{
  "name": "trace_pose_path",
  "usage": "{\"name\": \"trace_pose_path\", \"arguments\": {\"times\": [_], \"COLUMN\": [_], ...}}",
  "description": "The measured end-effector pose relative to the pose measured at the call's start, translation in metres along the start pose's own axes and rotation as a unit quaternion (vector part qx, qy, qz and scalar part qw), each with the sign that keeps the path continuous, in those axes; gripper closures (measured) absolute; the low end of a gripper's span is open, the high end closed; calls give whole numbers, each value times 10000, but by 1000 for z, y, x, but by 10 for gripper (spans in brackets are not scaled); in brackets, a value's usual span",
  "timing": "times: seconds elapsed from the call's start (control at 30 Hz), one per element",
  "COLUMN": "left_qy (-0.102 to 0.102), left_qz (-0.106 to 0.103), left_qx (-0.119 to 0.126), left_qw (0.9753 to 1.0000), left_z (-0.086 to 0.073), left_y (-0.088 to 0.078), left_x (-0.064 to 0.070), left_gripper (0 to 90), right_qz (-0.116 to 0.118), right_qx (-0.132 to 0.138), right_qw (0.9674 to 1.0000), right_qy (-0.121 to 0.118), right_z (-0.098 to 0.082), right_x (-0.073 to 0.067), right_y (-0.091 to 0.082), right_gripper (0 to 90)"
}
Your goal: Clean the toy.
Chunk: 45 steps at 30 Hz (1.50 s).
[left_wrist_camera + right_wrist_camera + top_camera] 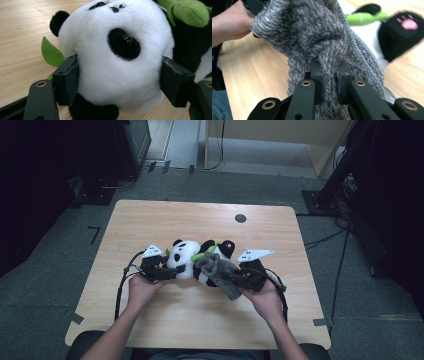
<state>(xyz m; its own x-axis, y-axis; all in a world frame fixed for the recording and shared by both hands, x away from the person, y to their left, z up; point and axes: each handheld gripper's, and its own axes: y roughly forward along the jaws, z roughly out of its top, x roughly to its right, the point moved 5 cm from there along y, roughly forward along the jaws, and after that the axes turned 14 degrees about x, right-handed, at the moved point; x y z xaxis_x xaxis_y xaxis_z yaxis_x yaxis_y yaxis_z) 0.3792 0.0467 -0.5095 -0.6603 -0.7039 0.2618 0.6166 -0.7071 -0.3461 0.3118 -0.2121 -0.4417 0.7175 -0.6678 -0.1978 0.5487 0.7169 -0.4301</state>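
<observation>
A black-and-white panda plush (186, 254) lies on its side in the middle of the wooden table (150, 220), holding a green bamboo stalk (364, 17). My left gripper (161, 270) is at its left end. In the left gripper view its pads press into both sides of the panda's white head (117, 50), so the left gripper (120, 75) is shut on it. A grey fuzzy knitted cloth (220, 272) drapes over the panda's body. My right gripper (329, 75) is shut on a bunched fold of that cloth (307, 27), lifting it slightly. A black paw with a pink pad (404, 32) shows beyond.
A small black round hole (240, 218) sits near the table's far edge. Bare wood lies in front of and behind the plush. Dark equipment and cables (345, 240) stand on the grey floor around the table. The person's left hand (229, 25) shows behind the cloth.
</observation>
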Motion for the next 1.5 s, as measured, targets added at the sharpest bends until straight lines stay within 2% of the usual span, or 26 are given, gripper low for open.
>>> {"name": "trace_pose_path", "arguments": {"times": [0.07, 0.2, 0.23, 0.27, 0.33, 0.37, 0.43, 0.47, 0.53, 0.67, 0.83, 0.93, 1.0, 1.07, 1.1, 1.2, 1.23, 1.3, 1.33, 1.37, 1.5], "left_qy": [4, 4, 3, -2, 6, 18, 19, 24, 24, 6, 0, -7, -22, -20, -19, -24, -19, -19, -18, -15, -10], "left_qz": [0, 2, 3, 2, 4, 14, 16, 21, 20, 4, -14, -14, -19, -21, -23, -22, -22, -25, -23, -20, -11], "left_qx": [-9, -11, -13, -15, -24, -40, -47, -53, -52, -40, -16, -9, 4, 6, 5, 11, 12, 16, 18, 19, 18], "left_qw": [10000, 10000, 10000, 10000, 10000, 10000, 10000, 10000, 10000, 10000, 10000, 10000, 10000, 10000, 10000, 10000, 10000, 10000, 10000, 10000, 10000], "left_z": [0, 0, 0, 0, 0, -1, -1, -1, -1, -1, -1, 0, 0, 0, 0, 0, 0, 0, 0, 0, 0], "left_y": [0, 0, 0, 0, 0, 0, 0, 0, 0, 0, 0, 0, 0, 0, 0, 0, 0, 0, 0, 0, 0], "left_x": [0, 0, 0, 0, 0, 0, 0, 0, 0, -1, -1, -1, -2, -2, -2, -2, -2, -2, -2, -2, -1], "left_gripper": [261, 262, 262, 262, 262, 263, 263, 263, 263, 263, 262, 262, 262, 262, 262, 262, 262, 262, 262, 262, 262], "right_qz": [-15, -115, -167, -341, -341, -190, -120, -58, -63, -114, -153, -265, -368, -403, -444, -454, -420, -394, -353, -353, -237], "right_qx": [51, 78, 83, -23, -110, -129, -122, -121, -85, -210, -272, -372, -419, -416, -356, -267, -88, 3, 182, 182, 418], "right_qw": [9999, 9998, 9997, 9990, 9987, 9983, 9983, 9990, 9993, 9991, 9990, 9985, 9976, 9970, 9963, 9962, 9966, 9969, 9973, 9973, 9978], "right_qy": [133, 162, 172, 293, 357, 529, 561, 421, 349, 346, 323, 306, 418, 510, 640, 694, 699, 685, 625, 625, 453], "right_z": [-7, -13, -15, -21, -25, -30, -32, -36, -40, -49, -52, -54, -55, -54, -53, -49, -43, -38, -29, -29, -9], "right_x": [5, 11, 14, 20, 22, 22, 21, 21, 23, 32, 37, 42, 48, 51, 55, 57, 56, 55, 50, 50, 36], "right_y": [-3, -4, -5, -4, -2, 3, 6, 10, 11, 15, 16, 15, 13, 11, 6, 1, -4, -7, -12, -12, -19], "right_gripper": [813, 812, 812, 813, 814, 815, 815, 814, 812, 809, 808, 807, 806, 804, 805, 806, 807, 808, 809, 809, 810]}}
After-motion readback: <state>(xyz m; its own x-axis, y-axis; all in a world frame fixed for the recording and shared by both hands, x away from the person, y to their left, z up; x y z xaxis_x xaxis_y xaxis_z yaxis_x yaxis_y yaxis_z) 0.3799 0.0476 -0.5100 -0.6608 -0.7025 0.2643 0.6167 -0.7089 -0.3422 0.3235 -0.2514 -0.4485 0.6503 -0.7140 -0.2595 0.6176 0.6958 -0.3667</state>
